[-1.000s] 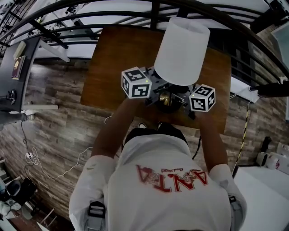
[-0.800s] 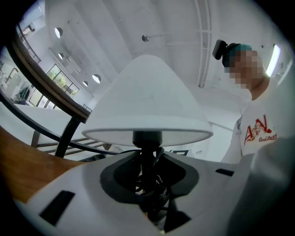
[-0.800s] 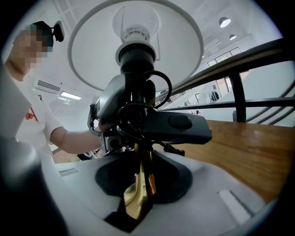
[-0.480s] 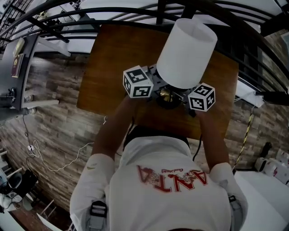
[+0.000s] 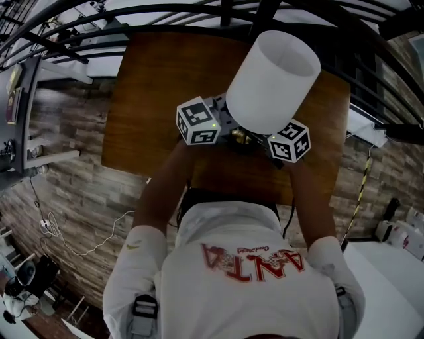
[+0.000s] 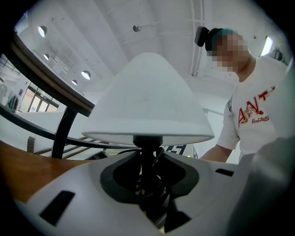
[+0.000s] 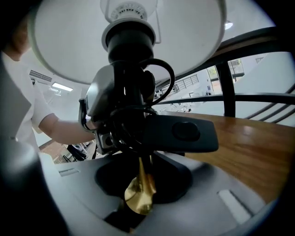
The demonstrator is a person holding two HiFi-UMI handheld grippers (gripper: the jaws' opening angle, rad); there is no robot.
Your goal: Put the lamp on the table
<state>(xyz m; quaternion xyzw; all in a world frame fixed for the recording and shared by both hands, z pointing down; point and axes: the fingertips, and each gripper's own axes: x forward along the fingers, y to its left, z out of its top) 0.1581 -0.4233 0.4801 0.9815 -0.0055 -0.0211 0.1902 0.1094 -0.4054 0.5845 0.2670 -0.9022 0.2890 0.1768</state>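
With the left gripper (image 6: 148, 182), our fingers (image 6: 64, 193) are clamped on the dark stem of the lamp (image 5: 271, 79), just under the shade (image 6: 147, 101). The right gripper (image 7: 140, 184) has its fingers (image 7: 226, 198) closed on the brass part (image 7: 139, 198) of the same stem, and the black cord (image 7: 162, 76) loops right beside them. The lamp hangs over the wooden surface (image 5: 152, 86), its shade tilted away from us toward the railing (image 5: 199, 16). We cannot tell whether its foot touches the wood. We judge the tilt the main danger: if we let go while it leans, the top-heavy shade could tip it over. The thin stem could also twist in our grip, and the cord could snag a finger and drag the lamp as we pull away.
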